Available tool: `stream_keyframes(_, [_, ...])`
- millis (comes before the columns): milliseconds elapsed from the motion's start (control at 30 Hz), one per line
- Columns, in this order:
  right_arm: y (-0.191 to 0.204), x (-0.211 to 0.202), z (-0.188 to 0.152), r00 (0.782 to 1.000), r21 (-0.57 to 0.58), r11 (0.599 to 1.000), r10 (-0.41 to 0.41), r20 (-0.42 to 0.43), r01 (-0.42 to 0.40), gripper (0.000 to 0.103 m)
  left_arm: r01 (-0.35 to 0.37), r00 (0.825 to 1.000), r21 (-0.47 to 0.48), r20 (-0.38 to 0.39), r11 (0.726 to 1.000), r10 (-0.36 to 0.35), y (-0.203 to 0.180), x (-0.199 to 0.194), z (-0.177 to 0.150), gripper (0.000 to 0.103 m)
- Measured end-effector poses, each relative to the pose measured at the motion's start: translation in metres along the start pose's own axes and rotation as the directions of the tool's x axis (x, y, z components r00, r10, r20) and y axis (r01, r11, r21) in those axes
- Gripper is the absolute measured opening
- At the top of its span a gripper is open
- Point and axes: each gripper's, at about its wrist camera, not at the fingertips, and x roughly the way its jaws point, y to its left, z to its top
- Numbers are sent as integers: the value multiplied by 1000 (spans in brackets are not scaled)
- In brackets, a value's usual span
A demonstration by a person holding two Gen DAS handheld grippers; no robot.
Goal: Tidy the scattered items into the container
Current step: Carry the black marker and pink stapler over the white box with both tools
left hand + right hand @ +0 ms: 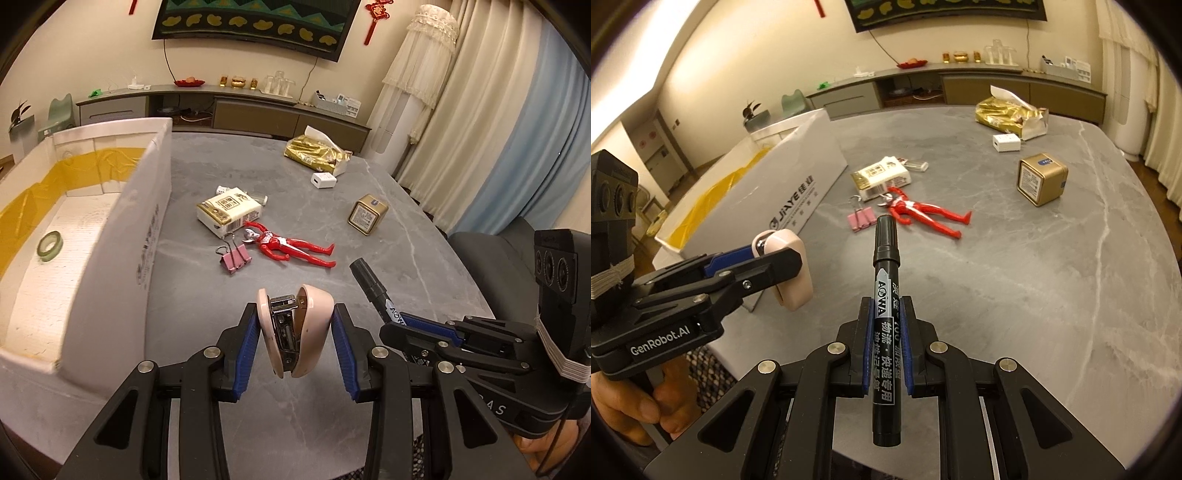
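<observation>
We hold a pink stapler [291,332] in our left fingers [295,345] and a black marker [885,314] clamped in our right fingers [885,343]; only a tape roll [50,246] lies in the white box [122,236] left of them, while five items wait ahead on the desk [406,229].

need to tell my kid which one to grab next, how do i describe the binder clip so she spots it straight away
Start at the big white box on the grey table and look just right of its long wall. The binder clip lies beside the red toy figure's head, below the tissue pack: small, pink, with wire handles.
</observation>
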Motion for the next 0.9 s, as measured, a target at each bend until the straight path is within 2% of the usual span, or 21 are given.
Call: stream_keyframes(900, [78,-48,0,996,-148,987,78,52,-70,14,1,989,-42,146,999,5,14,-113,-5,41])
